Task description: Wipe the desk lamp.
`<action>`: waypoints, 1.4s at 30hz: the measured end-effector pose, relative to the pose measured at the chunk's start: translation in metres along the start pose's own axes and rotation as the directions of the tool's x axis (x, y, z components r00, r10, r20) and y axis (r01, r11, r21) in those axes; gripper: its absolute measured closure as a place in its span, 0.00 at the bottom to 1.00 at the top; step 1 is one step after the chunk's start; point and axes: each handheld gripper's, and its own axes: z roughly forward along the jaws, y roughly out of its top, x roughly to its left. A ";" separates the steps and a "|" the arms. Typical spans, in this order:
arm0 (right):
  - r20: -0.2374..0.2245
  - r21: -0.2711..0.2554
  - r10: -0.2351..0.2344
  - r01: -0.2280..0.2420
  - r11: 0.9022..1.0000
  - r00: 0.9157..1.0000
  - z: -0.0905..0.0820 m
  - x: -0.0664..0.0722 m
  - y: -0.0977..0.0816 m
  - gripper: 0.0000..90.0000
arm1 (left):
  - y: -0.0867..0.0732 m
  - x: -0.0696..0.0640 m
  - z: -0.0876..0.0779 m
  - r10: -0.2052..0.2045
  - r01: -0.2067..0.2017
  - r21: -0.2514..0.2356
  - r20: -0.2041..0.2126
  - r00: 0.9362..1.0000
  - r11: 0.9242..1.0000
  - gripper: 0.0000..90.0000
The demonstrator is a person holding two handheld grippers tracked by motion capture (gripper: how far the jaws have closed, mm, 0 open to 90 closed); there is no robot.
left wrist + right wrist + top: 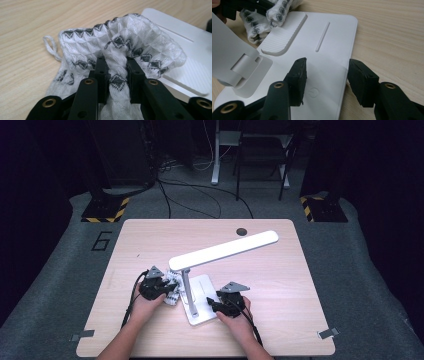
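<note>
A white desk lamp (225, 251) stands on the wooden table (280, 285), its flat base (202, 292) between my two hands. My left gripper (117, 62) is shut on a bunched white cloth with a grey diamond pattern (120, 47), held at the base's left edge (190, 50). In the high view that cloth (173, 297) lies beside the lamp's stem, under the left gripper (167, 287). My right gripper (327, 72) is open over the lamp base (332, 37): one jaw sits above the plate, the other just past its right edge. The cloth (257, 27) shows beyond the stem's hinge (234, 62).
A round power mark (312, 92) is printed on the base between the right jaws, and a ribbed pad (284, 32) rises farther along. A small round hole (241, 231) sits near the table's far edge. Cables and stands cover the floor behind.
</note>
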 end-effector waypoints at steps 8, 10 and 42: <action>0.001 -0.003 -0.004 0.004 1.000 1.000 0.000 0.000 0.000 0.55 | 0.003 -0.001 0.005 -0.001 0.001 -0.002 -0.038 0.999 1.000 0.84; 0.002 0.000 -0.003 0.003 1.000 1.000 0.000 0.000 0.000 0.55 | 0.002 -0.003 0.003 -0.012 0.012 -0.005 -0.031 0.999 1.000 0.84; 0.011 -0.005 0.004 -0.004 1.000 1.000 0.001 0.001 0.000 0.55 | -0.007 -0.024 -0.008 0.038 -0.040 0.031 0.062 0.997 0.999 0.84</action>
